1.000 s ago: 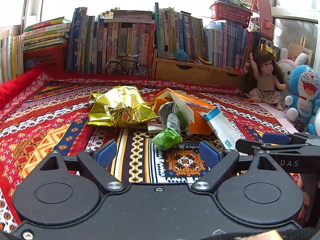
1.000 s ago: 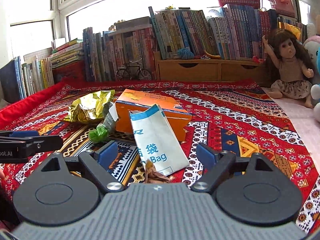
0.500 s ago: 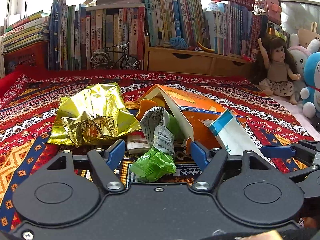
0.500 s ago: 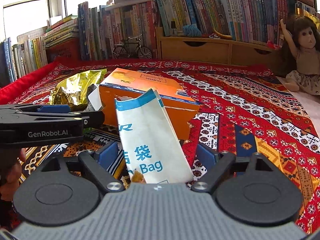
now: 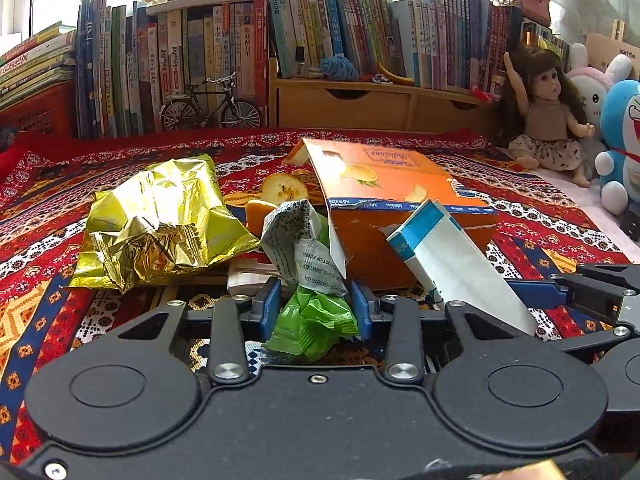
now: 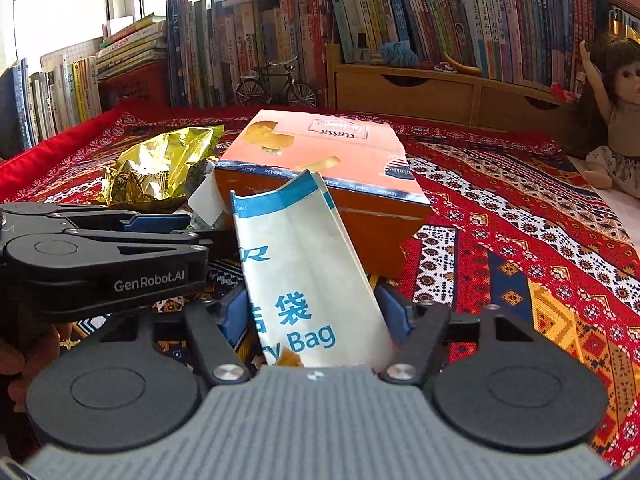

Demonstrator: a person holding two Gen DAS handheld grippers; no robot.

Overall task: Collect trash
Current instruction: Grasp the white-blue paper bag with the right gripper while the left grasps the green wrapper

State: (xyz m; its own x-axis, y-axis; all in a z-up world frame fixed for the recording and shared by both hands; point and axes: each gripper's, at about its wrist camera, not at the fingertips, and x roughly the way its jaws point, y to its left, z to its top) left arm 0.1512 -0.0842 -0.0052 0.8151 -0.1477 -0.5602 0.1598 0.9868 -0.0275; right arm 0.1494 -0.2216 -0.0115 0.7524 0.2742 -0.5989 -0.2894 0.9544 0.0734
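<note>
A pile of trash lies on the patterned cloth [image 5: 48, 320]. It holds a gold foil bag [image 5: 160, 220], an orange carton [image 5: 384, 184], orange peel [image 5: 284, 190] and a grey printed wrapper [image 5: 292, 232]. My left gripper [image 5: 316, 312] is shut on a crumpled green wrapper [image 5: 316, 324] at the front of the pile. Just to its right, my right gripper [image 6: 314, 312] has its jaws pressed against the edges of a white and blue paper bag [image 6: 296, 248] that leans on the carton [image 6: 320, 160]. The gold bag [image 6: 160, 164] lies behind the left gripper's fingers [image 6: 156, 224].
Books [image 5: 224, 60] and wooden drawers [image 5: 344, 108] line the back, with a model bicycle [image 5: 212, 108] in front. A doll [image 5: 548, 120] and plush toys [image 5: 620, 140] sit at the right. Bare cloth [image 6: 540, 240] stretches to the right of the carton.
Both grippers moved forward into the pile. The left jaws closed from wide open onto the green wrapper. The right jaws narrowed around the paper bag.
</note>
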